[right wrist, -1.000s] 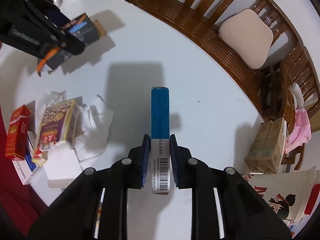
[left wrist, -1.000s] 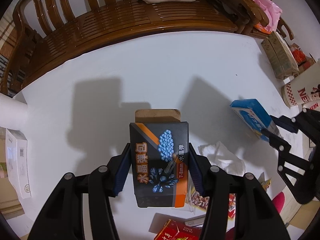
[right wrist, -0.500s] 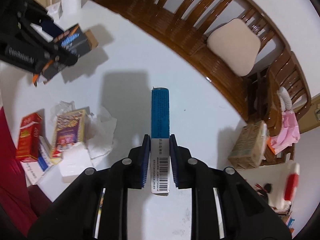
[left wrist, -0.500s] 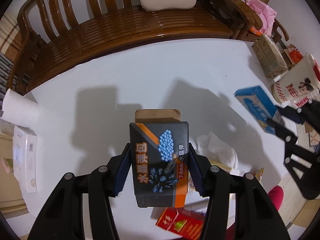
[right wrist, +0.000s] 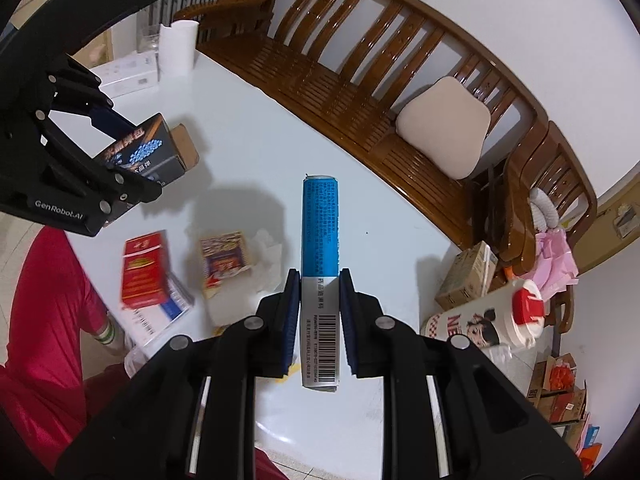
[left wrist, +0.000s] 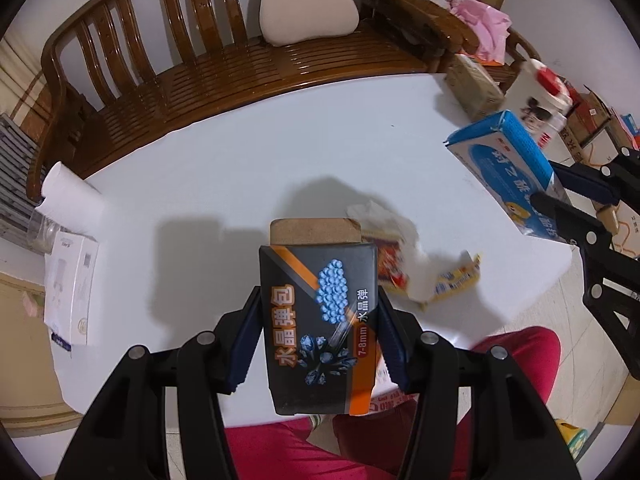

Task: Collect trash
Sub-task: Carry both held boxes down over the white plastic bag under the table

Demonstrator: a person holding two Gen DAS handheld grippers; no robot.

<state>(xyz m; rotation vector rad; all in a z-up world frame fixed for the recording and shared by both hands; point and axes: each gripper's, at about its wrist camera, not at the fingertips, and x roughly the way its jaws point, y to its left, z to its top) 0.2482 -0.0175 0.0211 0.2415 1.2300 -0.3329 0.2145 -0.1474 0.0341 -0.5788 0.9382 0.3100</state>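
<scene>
My left gripper (left wrist: 320,300) is shut on a black and orange box (left wrist: 320,320) printed with blue beads, its brown flap open at the far end; I hold it well above the white table (left wrist: 240,160). My right gripper (right wrist: 319,276) is shut on a flat blue and silver box (right wrist: 320,240), held on edge with its barcode towards me. In the left wrist view that blue box (left wrist: 508,168) hangs at the right. The black box (right wrist: 148,156) shows at the left of the right wrist view. Below lie a red box (right wrist: 144,272), a yellow snack box (right wrist: 226,260) and crumpled tissue (right wrist: 272,264).
A wooden bench (left wrist: 240,64) with a beige cushion (left wrist: 308,4) runs along the table's far side. A paper roll (left wrist: 68,196) and a white box (left wrist: 70,284) stand at the left edge. A cardboard carton (right wrist: 464,276) and a tall printed cup (right wrist: 488,320) stand at the right. Red-trousered legs (left wrist: 320,448) are below.
Both grippers have risen with their boxes, so the table looks smaller and farther. The person's red trousers and the floor have come into view. Neither grip has changed.
</scene>
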